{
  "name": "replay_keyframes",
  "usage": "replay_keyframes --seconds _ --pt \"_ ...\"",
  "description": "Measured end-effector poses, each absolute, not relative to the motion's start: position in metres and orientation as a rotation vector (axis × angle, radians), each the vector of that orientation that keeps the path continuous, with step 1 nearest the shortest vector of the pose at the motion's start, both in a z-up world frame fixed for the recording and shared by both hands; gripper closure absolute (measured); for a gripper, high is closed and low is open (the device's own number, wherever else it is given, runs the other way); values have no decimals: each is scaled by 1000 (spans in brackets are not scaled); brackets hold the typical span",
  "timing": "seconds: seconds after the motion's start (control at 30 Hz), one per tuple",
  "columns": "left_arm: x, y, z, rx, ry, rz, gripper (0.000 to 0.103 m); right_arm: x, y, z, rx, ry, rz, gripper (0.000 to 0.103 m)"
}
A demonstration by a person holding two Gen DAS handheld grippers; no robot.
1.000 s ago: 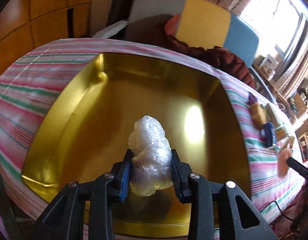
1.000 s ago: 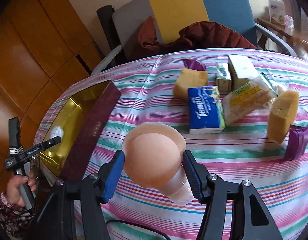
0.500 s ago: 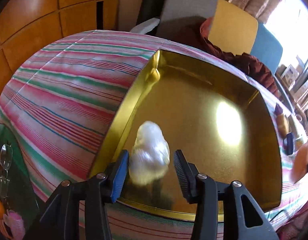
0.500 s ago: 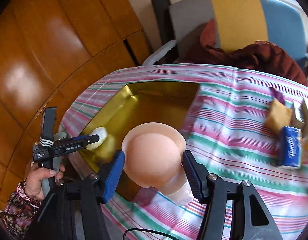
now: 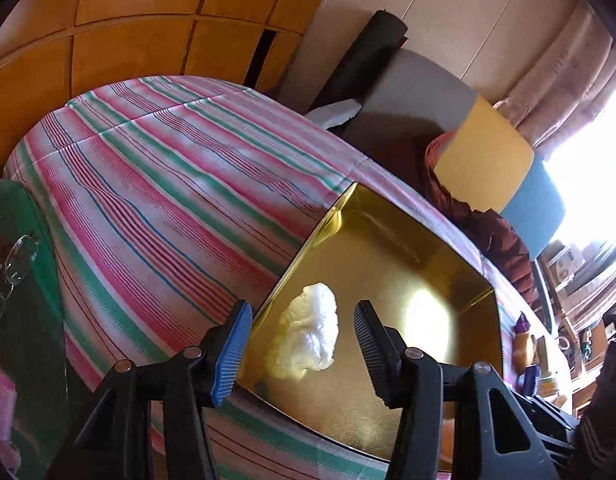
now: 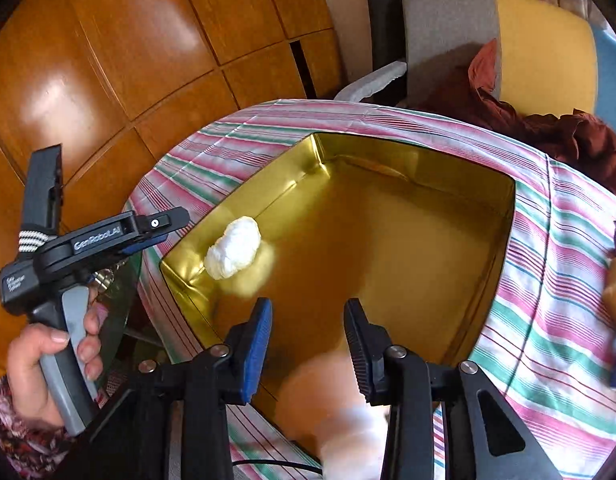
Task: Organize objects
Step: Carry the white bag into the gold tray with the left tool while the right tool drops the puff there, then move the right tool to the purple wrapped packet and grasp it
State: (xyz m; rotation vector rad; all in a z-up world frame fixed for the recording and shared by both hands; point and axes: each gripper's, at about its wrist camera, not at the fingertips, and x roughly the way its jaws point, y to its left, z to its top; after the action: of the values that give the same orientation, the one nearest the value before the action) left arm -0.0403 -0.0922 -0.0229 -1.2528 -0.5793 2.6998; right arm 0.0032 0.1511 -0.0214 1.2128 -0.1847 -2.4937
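Moved: plastic wad (image 5: 311, 336), earlier pinched, now lies loose in the tray (image 5: 387, 272); cup (image 6: 327, 392), earlier clamped, now blurred below the pads.
Left tongs (image 5: 302, 308): jaws just opened, empty, over the tray's left wall.
Right tongs (image 6: 308, 308): jaws just narrowed, nothing between them, over the tray's near rim.
Risk: the smooth, rounded cup may strike that rim and roll out.
Tray: glossy gold, square. Wad: crinkled, white.
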Motion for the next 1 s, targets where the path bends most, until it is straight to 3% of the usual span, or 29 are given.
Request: replay_keyframes --seconds 0.33,0.6,0.77,1.0 --pt "-37 -76 -26 -1250 -553 2651 49 11 171 -22 1246 -216 -2577 63" --pt "-28 -52 -26 -1229 -487 2600 49 20 166 -17 1244 -57 -2656 57" --pt "-25 -42 -27 -1230 -467 2573 49 26 161 -9 1212 50 -2711 50" --pt "-18 -27 -27 -1220 -431 2539 49 29 174 -2 1244 41 -2777 40"
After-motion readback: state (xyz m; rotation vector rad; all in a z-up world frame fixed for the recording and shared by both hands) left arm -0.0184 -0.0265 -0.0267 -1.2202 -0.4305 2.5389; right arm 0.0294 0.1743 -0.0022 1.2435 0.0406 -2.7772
